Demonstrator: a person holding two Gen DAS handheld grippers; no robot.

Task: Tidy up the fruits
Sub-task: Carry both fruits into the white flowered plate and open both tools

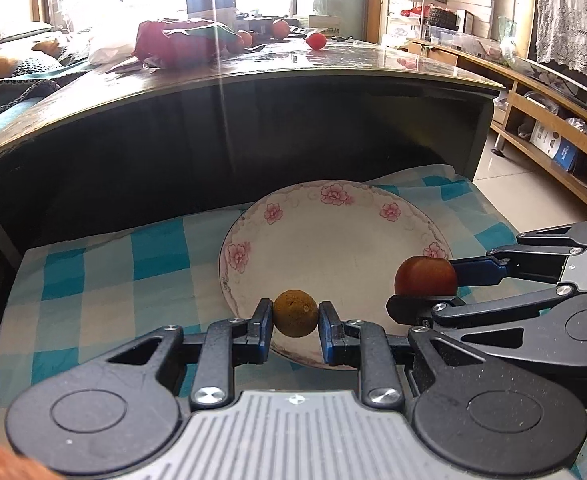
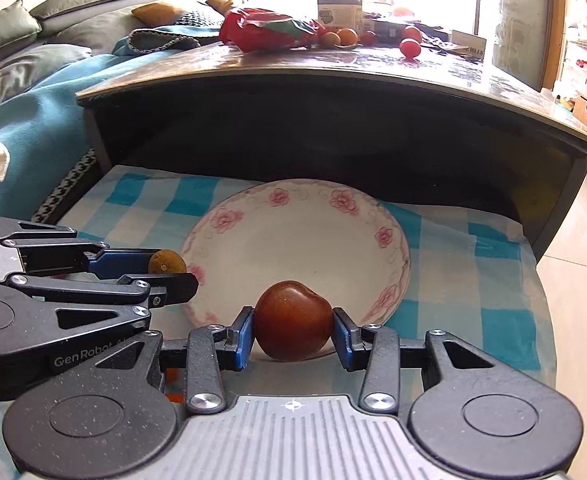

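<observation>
A white plate with pink flowers [image 1: 293, 216] [image 2: 305, 216] lies bare on a blue checked cloth [image 1: 93, 276] [image 2: 473, 276]. My left gripper [image 1: 295, 314] [image 2: 169, 270] is shut on a small round brown fruit [image 1: 295, 312] [image 2: 166, 263], held over the plate's near rim. My right gripper [image 2: 292, 326] [image 1: 427, 284] is shut on a dark red fruit [image 2: 292, 326] [image 1: 425, 276] over the plate's near right side. The two grippers hang side by side, close together.
A dark table [image 1: 253, 80] [image 2: 333, 76] overhangs the cloth behind the plate. On it lie a red bag [image 1: 173, 42] [image 2: 265, 28], several orange and red fruits [image 1: 316, 40] [image 2: 409, 46] and boxes. A sofa with cushions stands left, a wooden shelf [image 1: 553, 120] right.
</observation>
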